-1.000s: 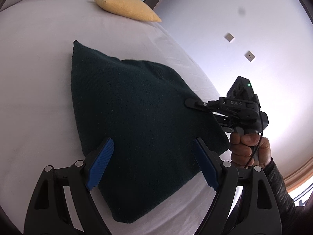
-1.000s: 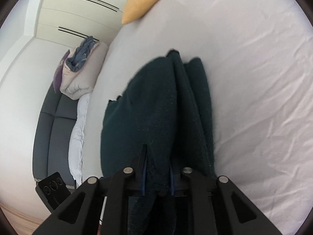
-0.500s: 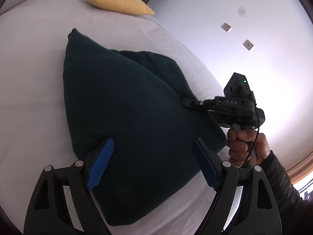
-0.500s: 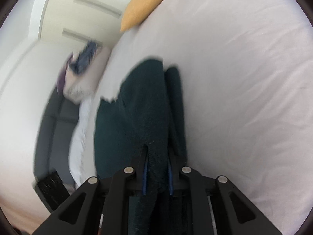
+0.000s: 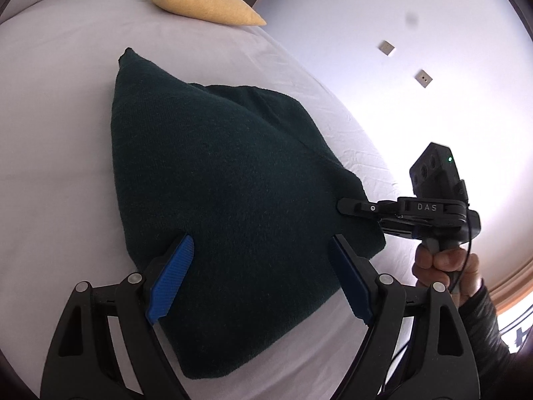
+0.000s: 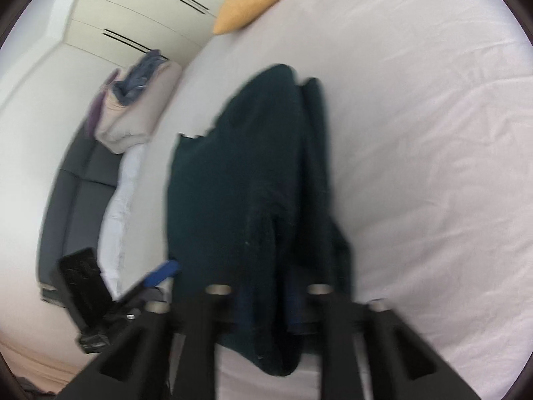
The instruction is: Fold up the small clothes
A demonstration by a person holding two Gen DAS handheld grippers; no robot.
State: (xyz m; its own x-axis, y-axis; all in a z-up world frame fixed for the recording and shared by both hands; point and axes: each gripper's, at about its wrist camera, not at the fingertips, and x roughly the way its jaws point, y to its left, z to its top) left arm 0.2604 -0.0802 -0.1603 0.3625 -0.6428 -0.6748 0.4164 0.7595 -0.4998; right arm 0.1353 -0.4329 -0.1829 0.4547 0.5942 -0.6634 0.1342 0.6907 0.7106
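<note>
Dark green garment (image 5: 216,206) seen at frame centre on white bed (image 5: 50,100), already doubled over; fold judged partly done. Right edge is pinched by right gripper (image 5: 346,206). Left gripper (image 5: 260,276) is held wide open above it, nothing grasped. Final fold judged left.

Left wrist view: we look close over the left claw (image 5: 258,280) across the dark green garment (image 5: 216,200) toward the yellow pillow (image 5: 203,6), the right claw (image 5: 346,206) entering at the right.

Right wrist view, blurred: we look close along the garment (image 6: 253,180); both views share the garment, the bed (image 6: 416,133) and the pillow (image 6: 260,0).
</note>
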